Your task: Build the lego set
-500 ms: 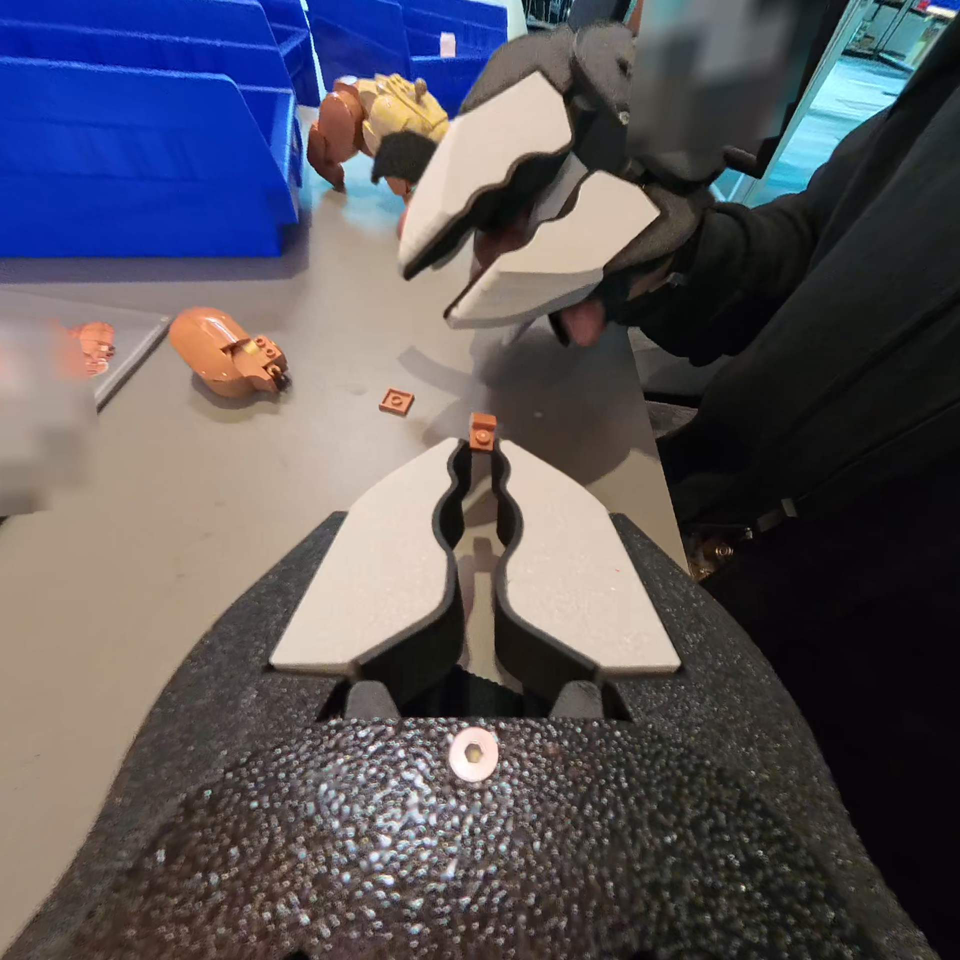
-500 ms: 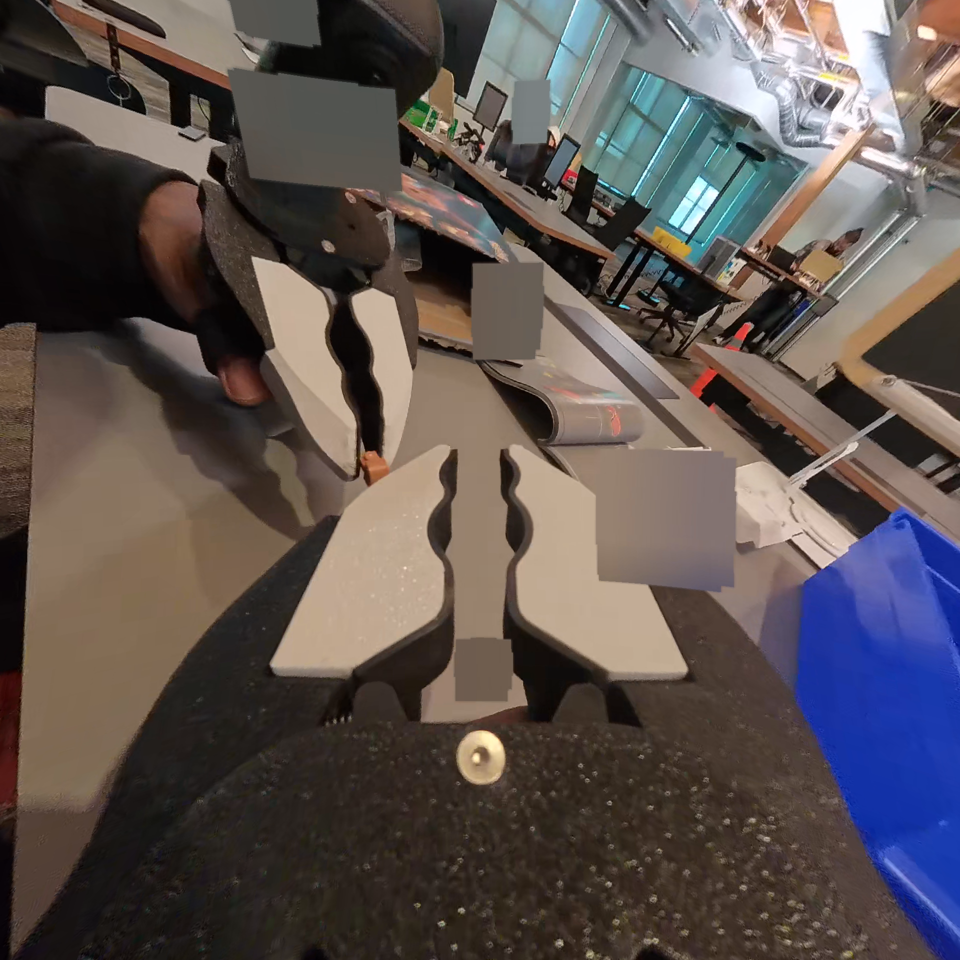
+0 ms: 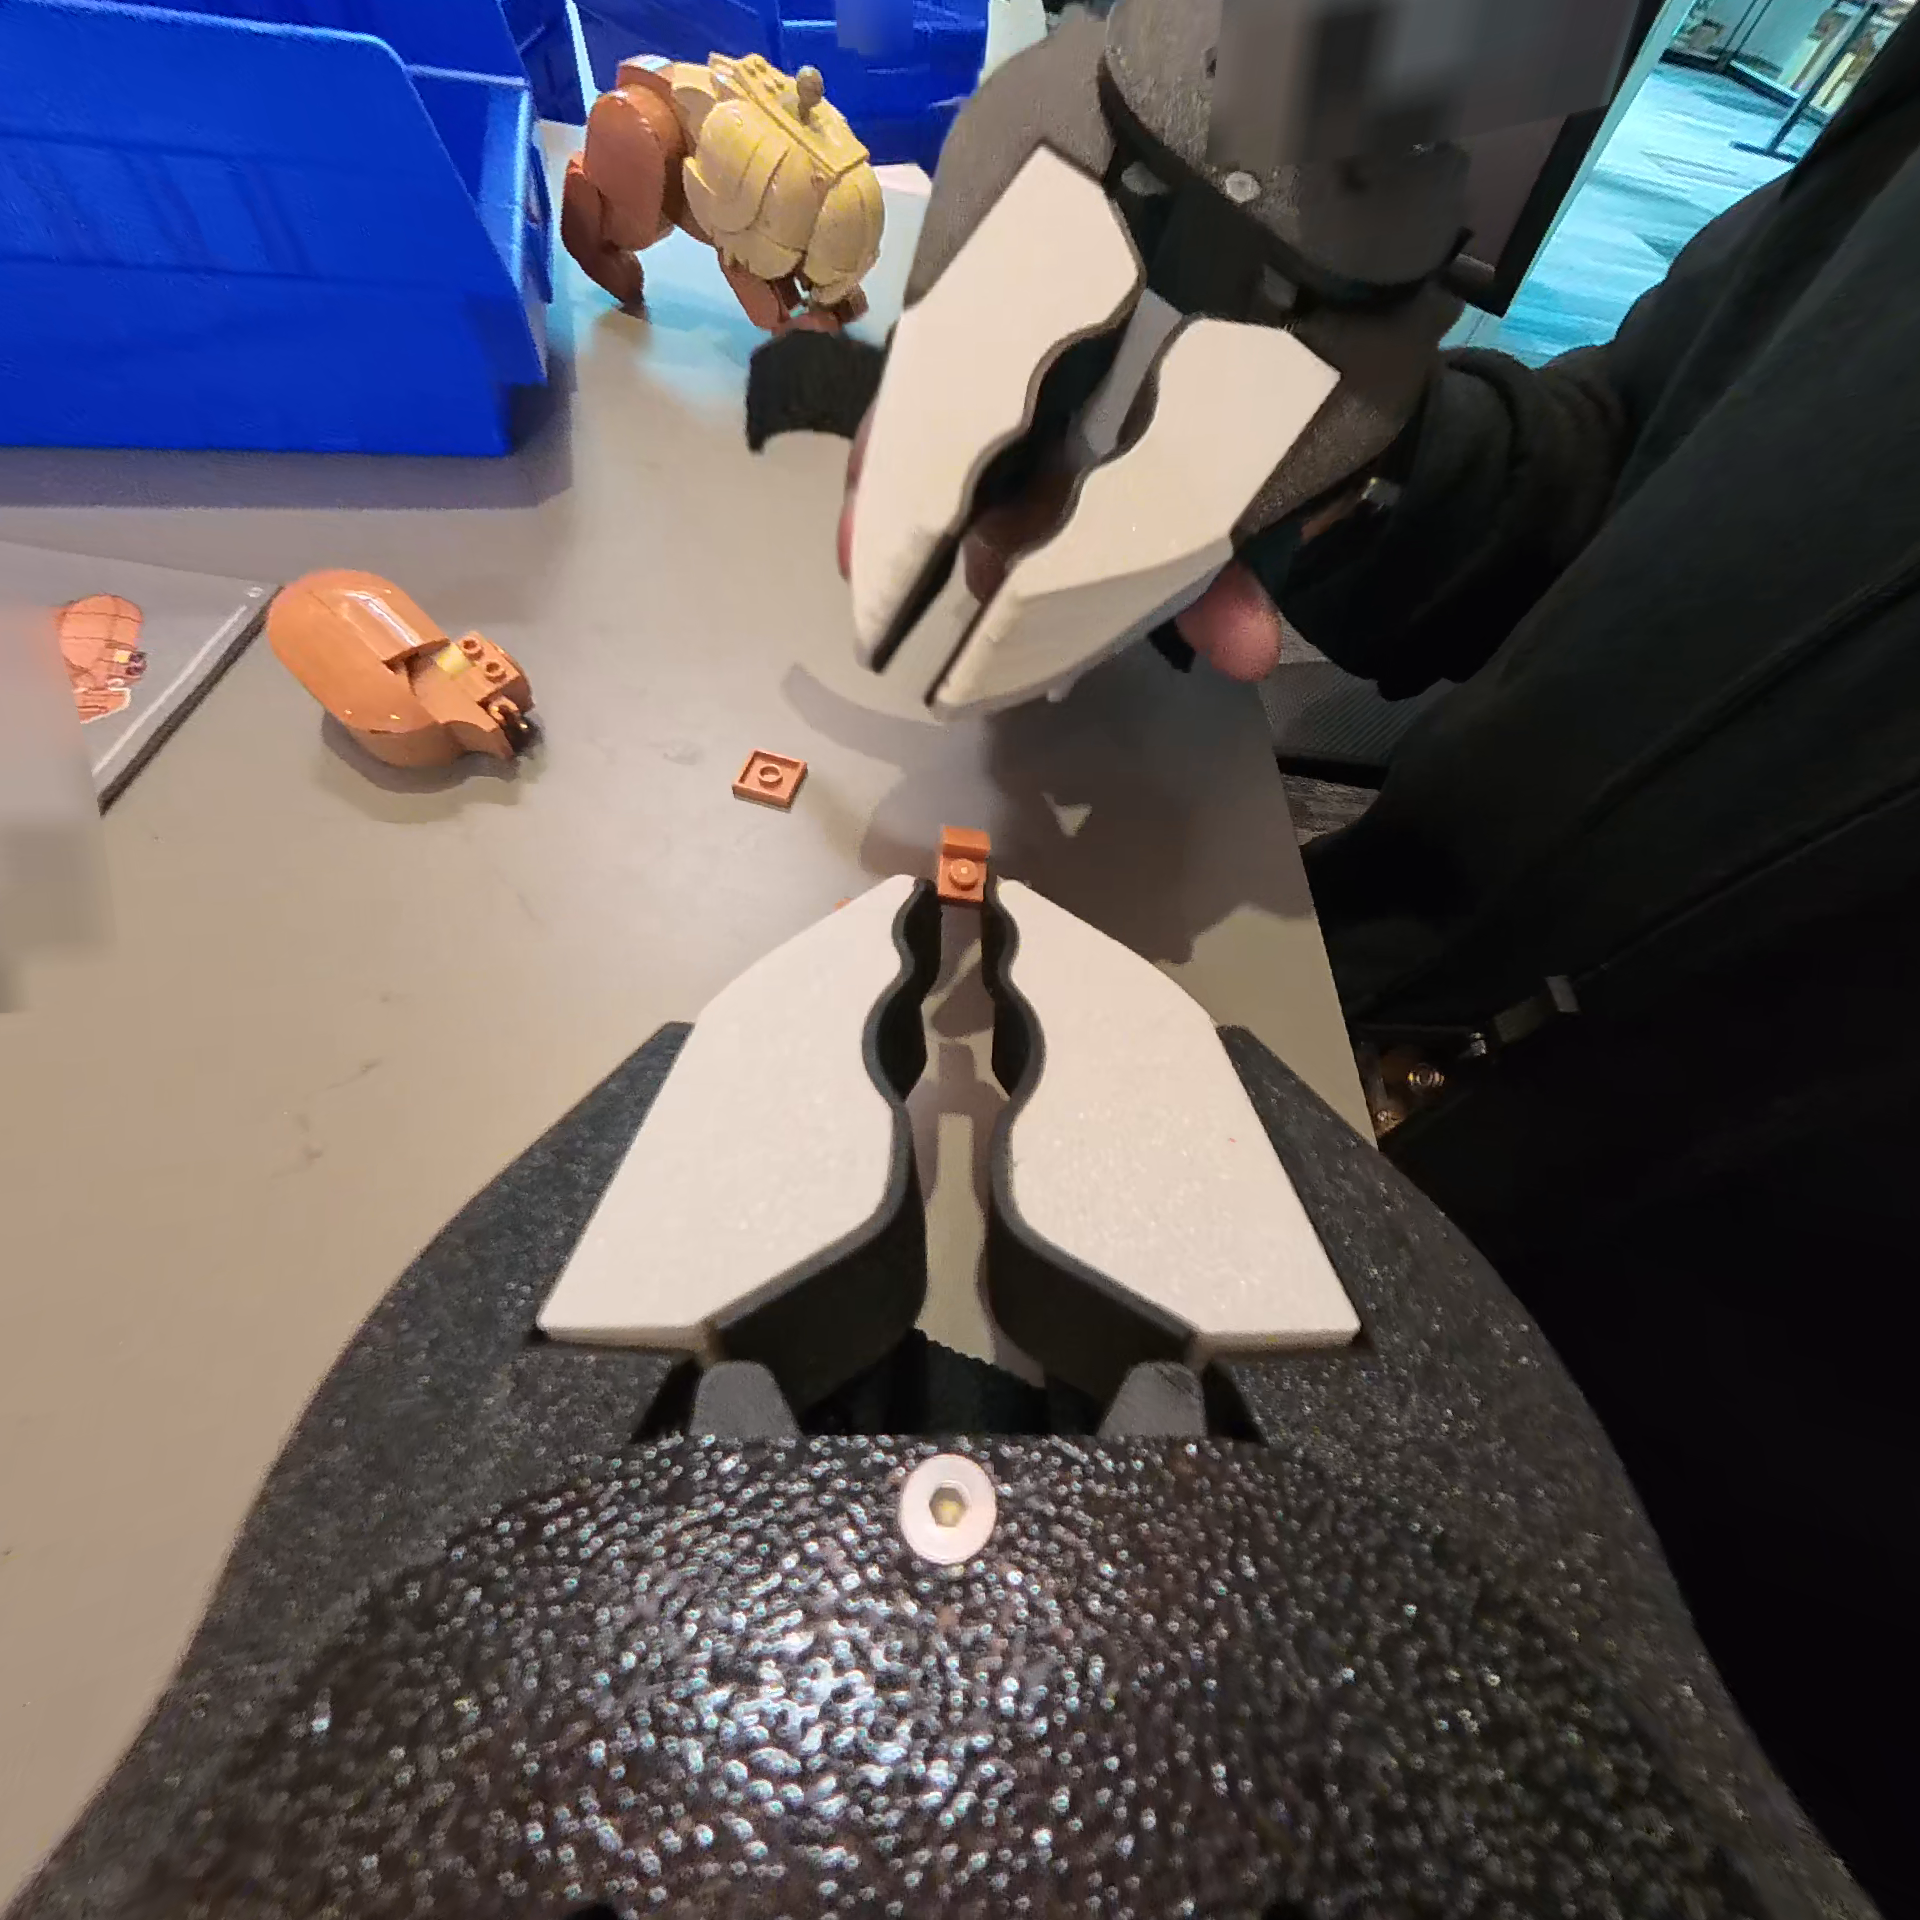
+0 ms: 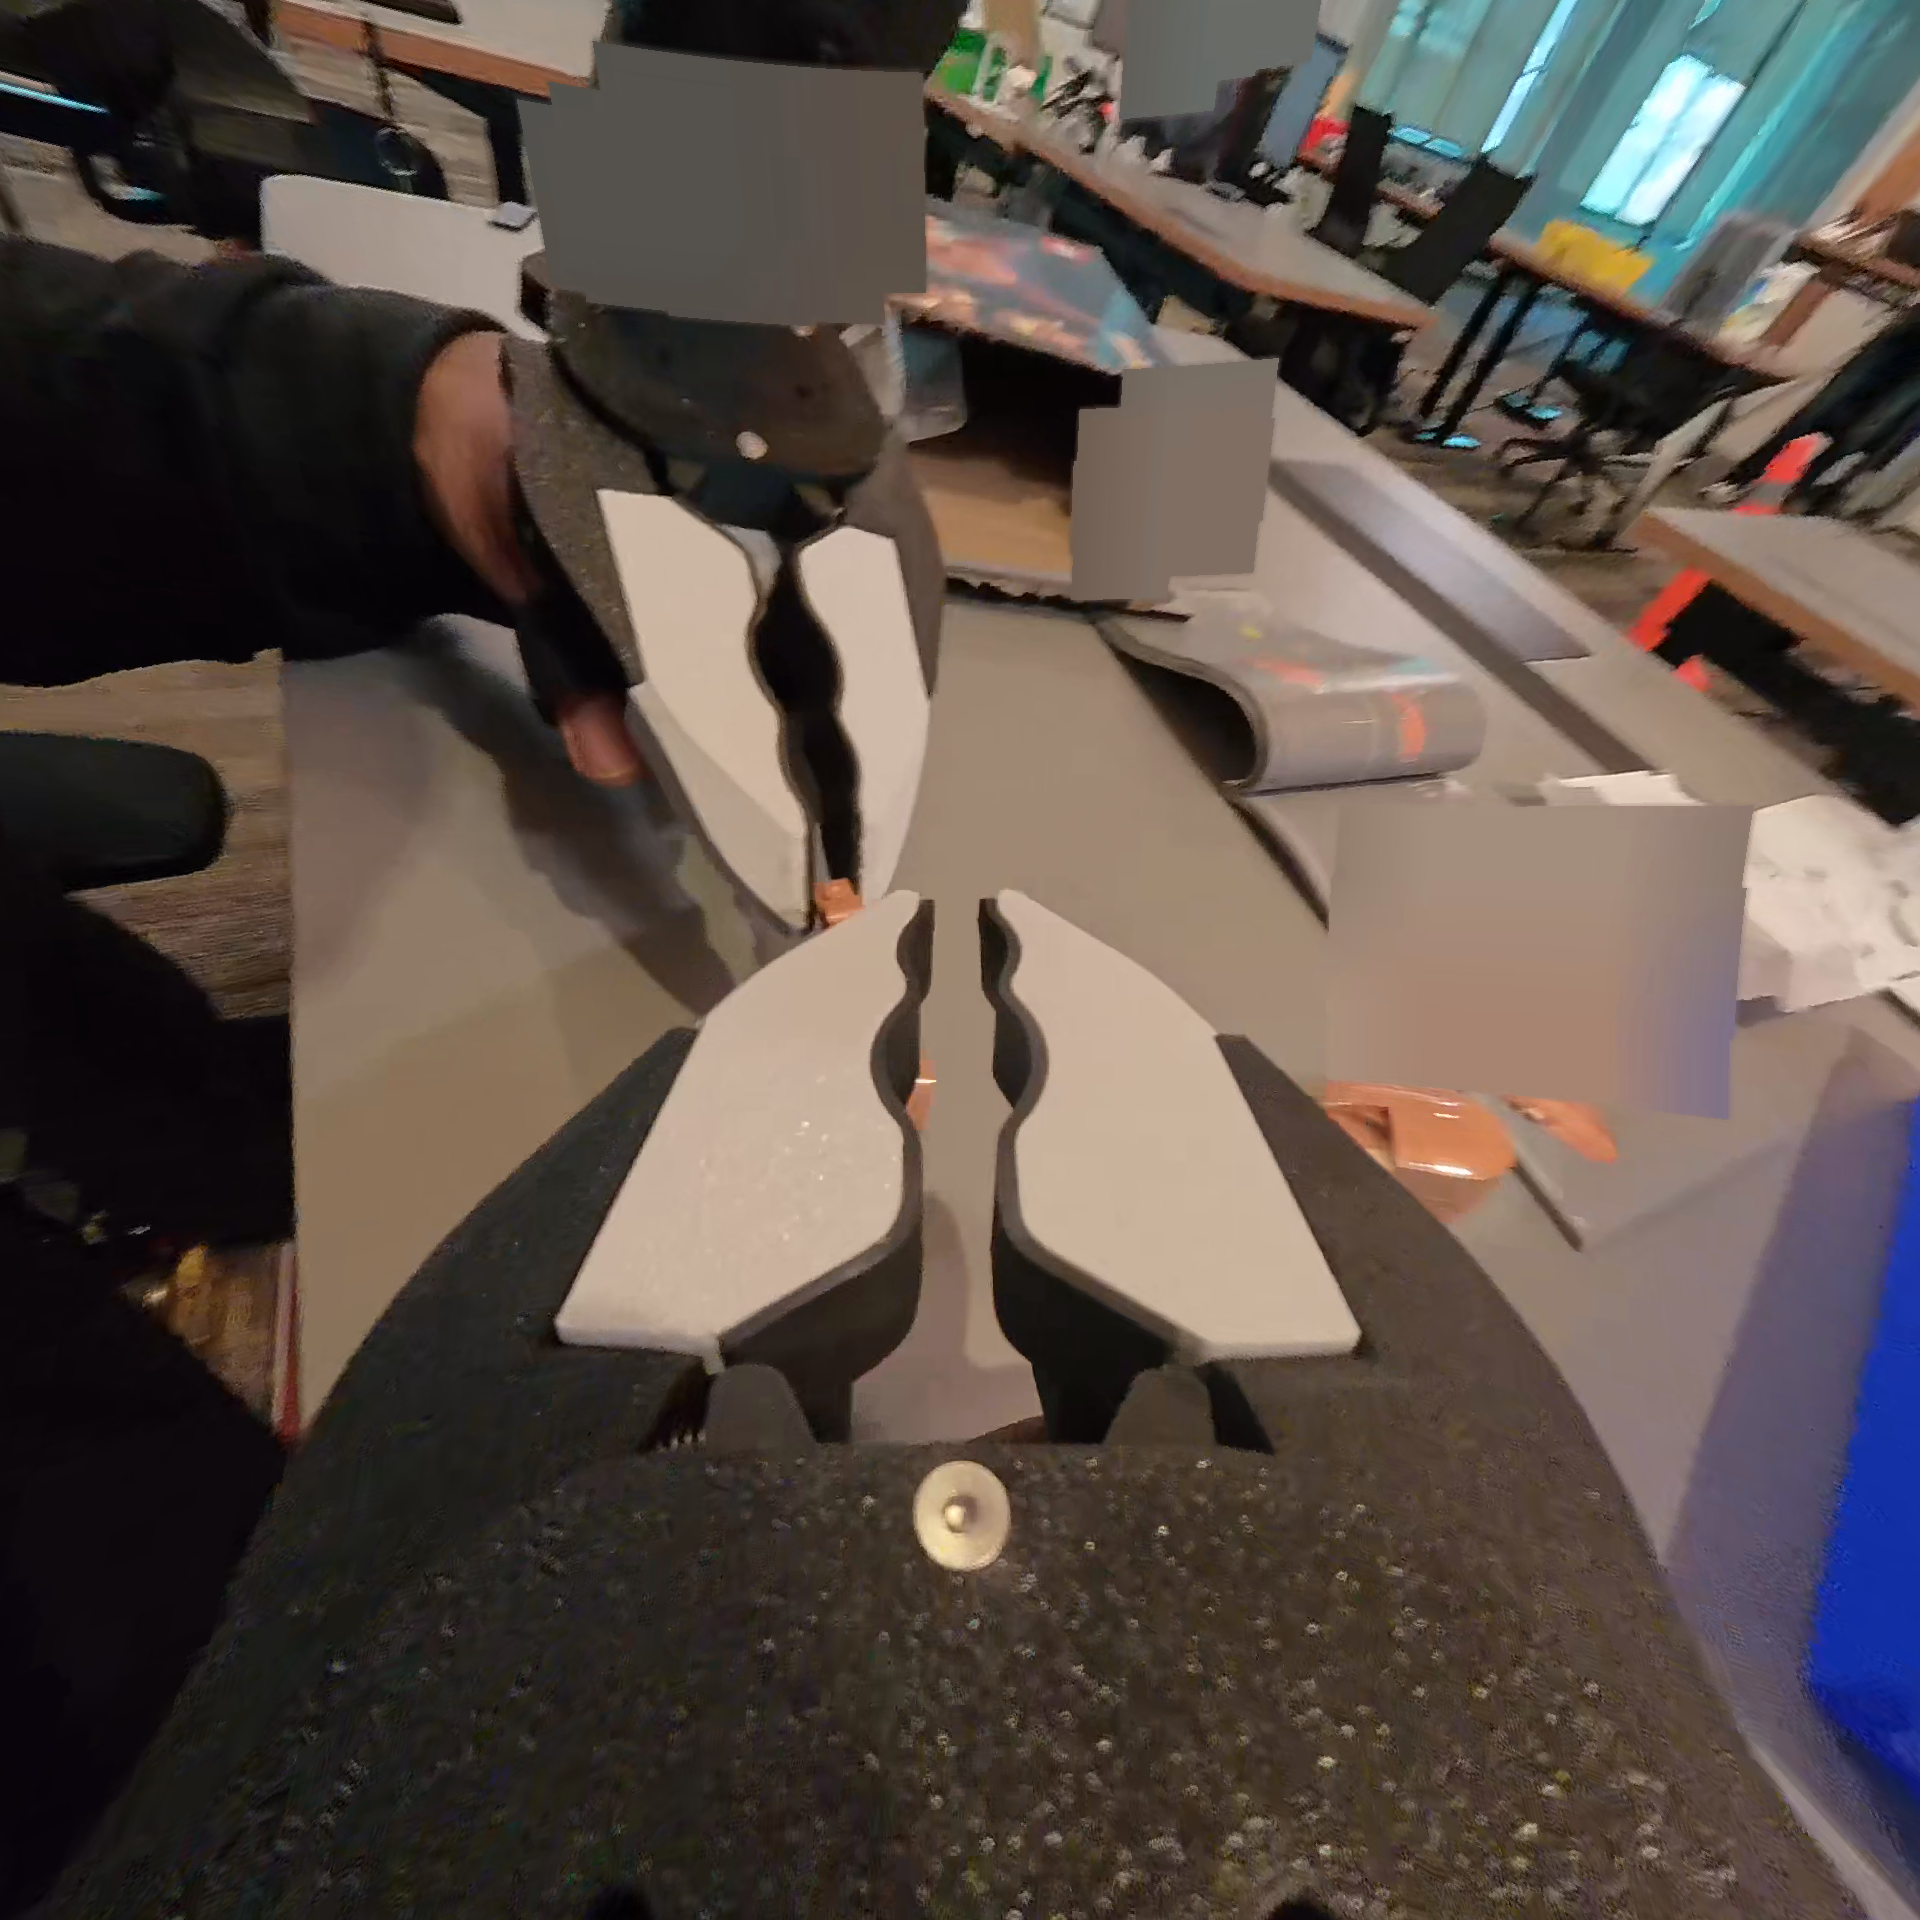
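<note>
My left gripper (image 3: 961, 896) is shut on a small brown lego piece (image 3: 962, 860) that sticks up from its tips, just above the grey table (image 3: 312, 1039). My right gripper (image 3: 920, 675) hangs above and just beyond it, tips down, with a narrow gap and nothing in it. In the right wrist view, the right gripper (image 4: 954, 912) is empty, and the left gripper (image 4: 831, 883) with the brown piece (image 4: 836, 900) is just left of its tips. A flat brown tile (image 3: 769, 777) lies on the table. A brown rounded sub-build (image 3: 395, 670) lies to the left.
A tan and brown model (image 3: 727, 187) stands at the back by blue bins (image 3: 260, 229). An instruction sheet (image 3: 156, 665) lies at the left. A curled booklet (image 4: 1351, 717) and a blue bin (image 4: 1870, 1455) show in the right wrist view. A person's dark sleeve (image 3: 1662, 623) is at the right. The grippers are tip to tip, or close to it. Both grippers' tips are roughly 10 cm from the flat brown tile (image 3: 769, 777).
The right gripper has come down closer to the left gripper's tips, and its fingers have narrowed. The left gripper still holds the brown piece in the same place.
</note>
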